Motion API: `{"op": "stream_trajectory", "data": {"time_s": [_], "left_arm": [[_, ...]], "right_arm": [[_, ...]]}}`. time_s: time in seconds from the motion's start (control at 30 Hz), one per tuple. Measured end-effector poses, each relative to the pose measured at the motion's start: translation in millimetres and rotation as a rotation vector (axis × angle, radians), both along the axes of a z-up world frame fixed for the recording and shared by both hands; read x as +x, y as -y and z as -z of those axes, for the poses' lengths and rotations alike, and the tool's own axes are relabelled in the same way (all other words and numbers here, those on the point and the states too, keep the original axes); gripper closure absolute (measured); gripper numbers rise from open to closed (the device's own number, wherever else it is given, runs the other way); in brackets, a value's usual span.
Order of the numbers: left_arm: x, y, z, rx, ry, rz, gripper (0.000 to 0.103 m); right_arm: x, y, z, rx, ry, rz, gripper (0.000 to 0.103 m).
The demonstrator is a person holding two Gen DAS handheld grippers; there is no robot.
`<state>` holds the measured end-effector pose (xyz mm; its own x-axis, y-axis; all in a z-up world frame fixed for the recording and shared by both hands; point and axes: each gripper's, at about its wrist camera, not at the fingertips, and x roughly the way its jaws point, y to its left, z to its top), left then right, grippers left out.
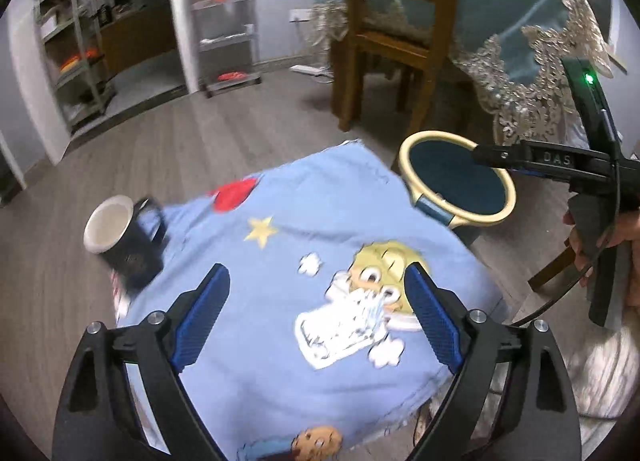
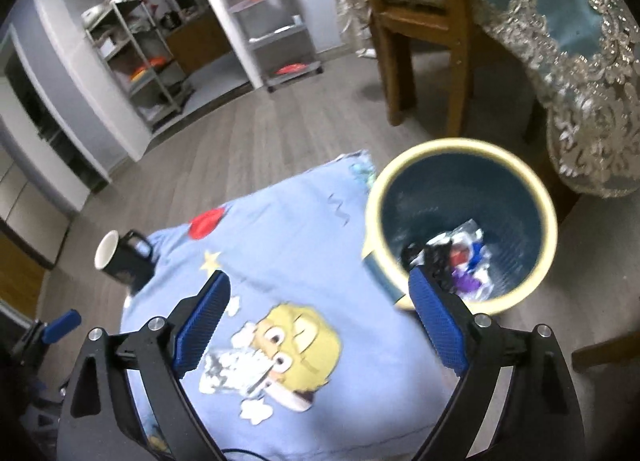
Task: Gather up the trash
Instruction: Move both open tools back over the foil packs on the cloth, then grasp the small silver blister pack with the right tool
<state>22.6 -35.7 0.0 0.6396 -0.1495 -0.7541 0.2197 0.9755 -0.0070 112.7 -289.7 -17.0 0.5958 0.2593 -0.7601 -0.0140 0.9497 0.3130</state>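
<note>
Your right gripper [image 2: 318, 315] hangs with its jaws spread wide and nothing between the blue pads [image 2: 200, 323], above the cartoon-printed blue cloth [image 2: 304, 229] that covers the small table. A dark mug [image 2: 122, 259] with a white inside stands at the cloth's left edge. Just off the cloth's right edge stands the blue trash bin [image 2: 460, 221] with a cream rim; crumpled wrappers [image 2: 460, 257] lie at its bottom. A wooden chair [image 2: 424, 33] stands beyond the bin.

Trash bin [image 2: 516, 293]: round, dark blue, cream rim, upright on floor just beside the blue cartoon cloth [image 2: 304, 245]. Crumpled wrappers [image 2: 464, 261] at its bottom, white, red, purple.
</note>
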Motion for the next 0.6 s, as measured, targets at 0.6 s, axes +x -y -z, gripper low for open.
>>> {"op": "stream_trajectory", "data": {"time_s": [0.6], "left_arm": [[-21.8,-80.6,45.4,0.019,-0.056,-0.156,0.016]], "right_arm": [[-41.8,-121.1,85.9,-0.11,-0.197,-0.249,0.013]]}}
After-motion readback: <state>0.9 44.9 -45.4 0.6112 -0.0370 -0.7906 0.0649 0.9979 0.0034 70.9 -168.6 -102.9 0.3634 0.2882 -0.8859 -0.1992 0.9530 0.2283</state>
